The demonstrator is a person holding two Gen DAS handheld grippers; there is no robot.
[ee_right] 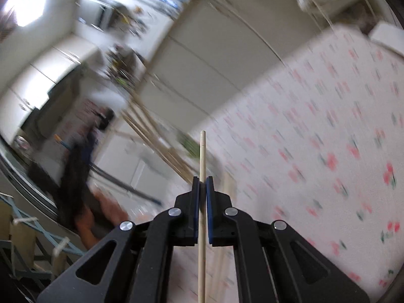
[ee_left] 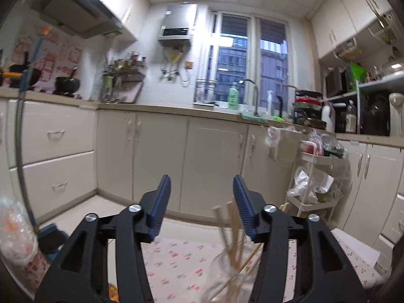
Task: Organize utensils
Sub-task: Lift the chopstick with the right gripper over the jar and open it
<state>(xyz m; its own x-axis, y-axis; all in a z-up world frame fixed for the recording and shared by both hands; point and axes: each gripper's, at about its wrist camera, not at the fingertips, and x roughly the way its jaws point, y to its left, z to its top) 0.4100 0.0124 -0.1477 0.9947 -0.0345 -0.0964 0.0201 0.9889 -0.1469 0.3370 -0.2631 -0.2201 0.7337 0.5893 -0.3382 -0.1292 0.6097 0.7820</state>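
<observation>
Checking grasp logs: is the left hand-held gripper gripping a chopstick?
No. The left hand-held gripper stands wide open with nothing between its pads, while the chopsticks sit in a glass below it.

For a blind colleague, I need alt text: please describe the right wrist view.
The right gripper is shut on a single wooden chopstick, which points straight ahead. Behind it, blurred by motion, lie a floral tablecloth, pale kitchen cabinets and more chopsticks at the left.
</observation>
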